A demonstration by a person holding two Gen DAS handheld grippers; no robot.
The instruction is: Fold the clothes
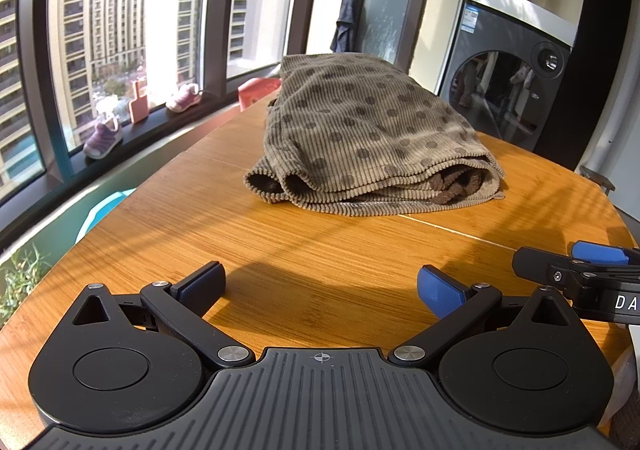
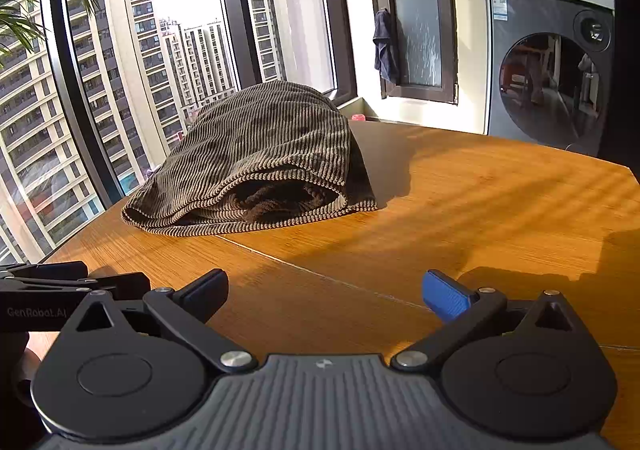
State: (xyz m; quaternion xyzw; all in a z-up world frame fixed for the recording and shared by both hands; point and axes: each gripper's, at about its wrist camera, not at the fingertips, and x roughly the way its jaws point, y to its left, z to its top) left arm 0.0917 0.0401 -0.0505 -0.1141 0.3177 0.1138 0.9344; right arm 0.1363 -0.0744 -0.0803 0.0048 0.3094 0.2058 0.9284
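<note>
Both grippers, left (image 1: 320, 282) and right (image 2: 325, 290), gape empty above my table (image 1: 320, 246). Garment (image 1: 372, 134) looks folded; next: check edges.

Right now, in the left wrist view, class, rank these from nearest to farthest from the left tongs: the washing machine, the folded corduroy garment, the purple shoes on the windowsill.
From the left tongs:
1. Folded corduroy garment, straight ahead on the wooden table.
2. Purple shoes, left, on the windowsill.
3. Washing machine, far right, beyond the table.
</note>
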